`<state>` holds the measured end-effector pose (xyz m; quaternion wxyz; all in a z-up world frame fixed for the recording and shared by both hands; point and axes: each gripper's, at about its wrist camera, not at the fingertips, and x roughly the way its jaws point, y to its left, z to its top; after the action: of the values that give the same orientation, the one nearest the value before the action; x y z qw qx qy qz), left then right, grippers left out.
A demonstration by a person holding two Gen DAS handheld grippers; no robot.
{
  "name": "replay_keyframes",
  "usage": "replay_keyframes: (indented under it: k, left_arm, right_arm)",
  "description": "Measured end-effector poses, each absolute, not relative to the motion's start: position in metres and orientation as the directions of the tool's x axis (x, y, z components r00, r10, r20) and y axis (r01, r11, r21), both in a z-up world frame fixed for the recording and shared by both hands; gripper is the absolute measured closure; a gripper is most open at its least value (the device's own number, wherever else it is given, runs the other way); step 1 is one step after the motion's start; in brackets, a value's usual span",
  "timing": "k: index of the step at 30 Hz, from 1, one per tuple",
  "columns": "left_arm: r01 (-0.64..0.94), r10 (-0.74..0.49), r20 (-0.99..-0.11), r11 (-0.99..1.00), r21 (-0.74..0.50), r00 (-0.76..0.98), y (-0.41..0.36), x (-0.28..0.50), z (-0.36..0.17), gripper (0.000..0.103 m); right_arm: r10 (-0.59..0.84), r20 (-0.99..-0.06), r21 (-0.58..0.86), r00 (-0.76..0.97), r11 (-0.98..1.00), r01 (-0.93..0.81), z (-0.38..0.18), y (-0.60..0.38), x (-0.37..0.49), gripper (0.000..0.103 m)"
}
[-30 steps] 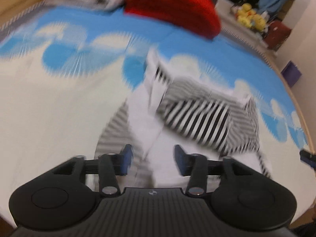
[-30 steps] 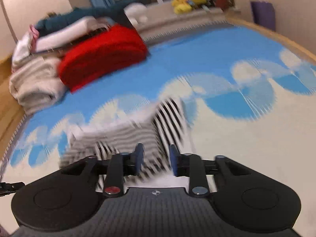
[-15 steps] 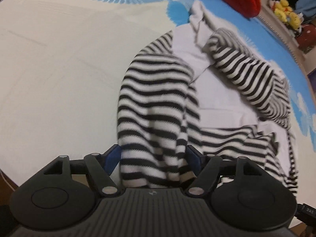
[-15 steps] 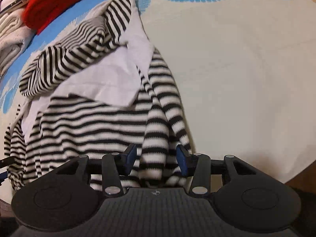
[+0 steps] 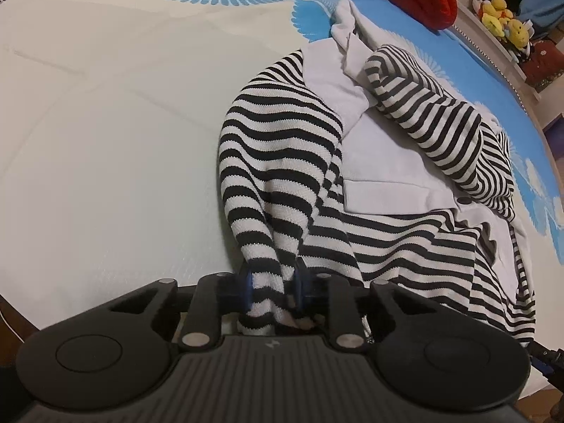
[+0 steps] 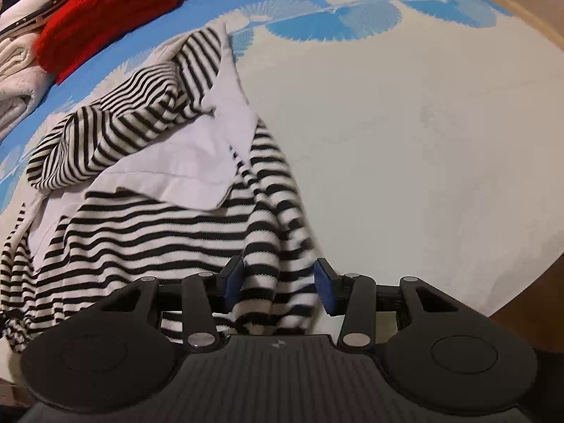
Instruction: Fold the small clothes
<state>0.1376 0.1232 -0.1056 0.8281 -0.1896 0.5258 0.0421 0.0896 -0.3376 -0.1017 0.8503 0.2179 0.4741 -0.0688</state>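
Grippers set at the near hem of a black-and-white striped knit garment with a white lining (image 5: 370,162), lying crumpled on a cream bed cover with blue fan prints (image 5: 105,141) near its front edge.

Left gripper (image 5: 273,290): jaws closed to a narrow gap, pinching a bunched striped fold, probably to anchor that corner. Right gripper (image 6: 278,287): jaws parted wider, fabric between them, pads apparently not clamping yet; likely about to take the matching corner so the hem can be lifted and laid flat. Red knit bundle (image 6: 105,10) rests towards the far edge.
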Motion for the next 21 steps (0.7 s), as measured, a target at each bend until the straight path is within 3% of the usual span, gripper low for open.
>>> replay_keyframes:
  k: [7, 9, 11, 12, 13, 21]
  left_arm:
    - [-0.281, -0.126, -0.890, 0.922, -0.268, 0.437, 0.124, 0.140, -0.107, 0.076]
    - [-0.264, -0.134, -0.886, 0.925, -0.272, 0.444, 0.121, 0.141, -0.105, 0.093]
    - [-0.240, -0.137, -0.878, 0.932, -0.270, 0.458, 0.116, 0.140, -0.099, 0.095]
    - [-0.232, -0.137, -0.874, 0.934, -0.270, 0.465, 0.114, 0.138, -0.095, 0.095]
    - [-0.225, -0.149, -0.868, 0.932, -0.283, 0.473, 0.112, 0.136, -0.090, 0.095]
    - [-0.162, -0.262, -0.840, 0.913, -0.375, 0.475, 0.107, 0.094, -0.058, 0.095]
  right_arm:
    - [0.124, -0.872, 0.315, 0.473, 0.882, 0.349, -0.118, -0.338, 0.095, 0.049]
    - [0.139, -0.882, 0.317, 0.451, 0.882, 0.348, -0.125, -0.334, 0.097, 0.051]
    - [0.148, -0.878, 0.321, 0.456, 0.888, 0.329, -0.123, -0.331, 0.099, 0.075]
    - [0.164, -0.872, 0.338, 0.462, 0.883, 0.325, -0.121, -0.332, 0.099, 0.094]
    - [0.178, -0.863, 0.359, 0.472, 0.874, 0.327, -0.118, -0.334, 0.099, 0.099]
    - [0.101, -0.820, 0.350, 0.564, 0.867, 0.354, -0.080, -0.386, 0.073, 0.100]
